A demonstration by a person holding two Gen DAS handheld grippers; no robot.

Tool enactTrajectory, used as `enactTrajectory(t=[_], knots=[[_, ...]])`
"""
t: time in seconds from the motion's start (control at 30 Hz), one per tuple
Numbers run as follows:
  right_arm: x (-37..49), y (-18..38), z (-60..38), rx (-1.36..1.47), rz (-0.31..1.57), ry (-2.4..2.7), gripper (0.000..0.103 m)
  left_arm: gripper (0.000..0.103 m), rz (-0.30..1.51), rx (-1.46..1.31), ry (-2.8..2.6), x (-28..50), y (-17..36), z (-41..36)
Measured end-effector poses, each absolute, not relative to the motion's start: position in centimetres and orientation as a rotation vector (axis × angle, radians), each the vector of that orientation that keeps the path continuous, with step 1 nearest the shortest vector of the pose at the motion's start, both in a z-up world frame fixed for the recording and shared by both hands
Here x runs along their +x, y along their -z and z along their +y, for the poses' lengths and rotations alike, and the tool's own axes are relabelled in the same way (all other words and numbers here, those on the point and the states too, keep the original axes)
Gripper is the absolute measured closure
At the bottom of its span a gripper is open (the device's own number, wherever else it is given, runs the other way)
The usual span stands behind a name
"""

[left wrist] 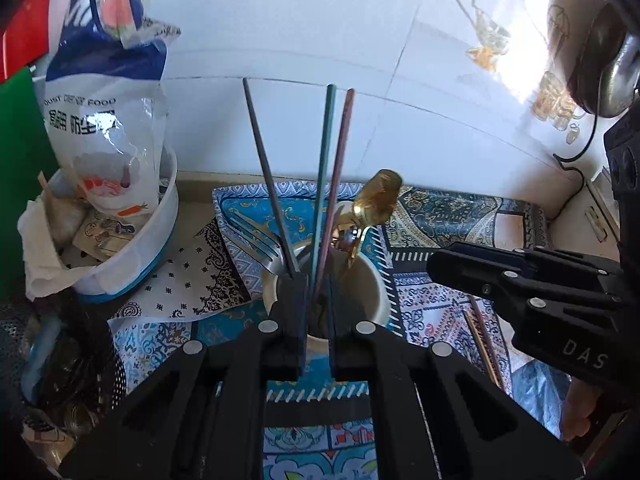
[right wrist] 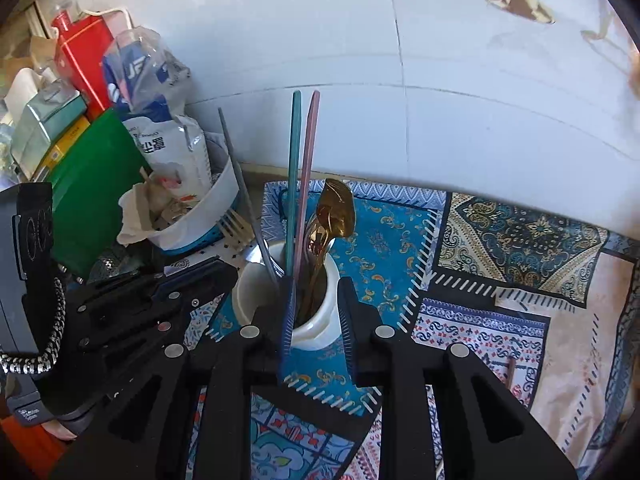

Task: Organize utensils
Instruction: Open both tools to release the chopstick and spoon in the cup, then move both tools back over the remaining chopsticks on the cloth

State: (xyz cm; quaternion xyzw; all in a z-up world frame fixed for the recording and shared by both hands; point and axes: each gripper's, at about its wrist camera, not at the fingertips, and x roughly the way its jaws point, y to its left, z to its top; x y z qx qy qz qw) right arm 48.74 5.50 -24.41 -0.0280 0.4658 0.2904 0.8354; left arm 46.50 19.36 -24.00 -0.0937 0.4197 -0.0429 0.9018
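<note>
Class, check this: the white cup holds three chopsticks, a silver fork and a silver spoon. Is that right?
One detail is wrong: the spoon is gold, not silver, as the right wrist view shows. The white cup does hold three chopsticks and a silver fork.

Both wrist views face the white cup [left wrist: 376, 292] closely, sharing it

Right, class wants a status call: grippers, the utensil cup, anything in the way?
Left gripper and right gripper both open, empty, at the cup. White cup upright, holding chopsticks, fork, gold spoon. One chopstick loose on the cloth.
</note>
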Motion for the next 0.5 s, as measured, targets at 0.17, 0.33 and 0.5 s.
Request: enactTrajectory(t=[0.17, 0.33, 0.5], knots=[[47.0, 22.4, 3.4, -0.076, 0.949, -0.599, 0.083, 0.091, 0.860, -0.203, 0.091, 44.6, 21.7, 17.9], [45.5, 20.7, 0.3, -0.072, 0.916, -0.565, 0.083, 0.082, 0.851, -0.173, 0.100, 43.1, 19.6, 15.5], [44.2, 19.9, -3.2, -0.084, 0.900, -0.504, 0.083, 0.074, 0.863, -0.153, 0.142, 42.3, 19.0, 12.3]])
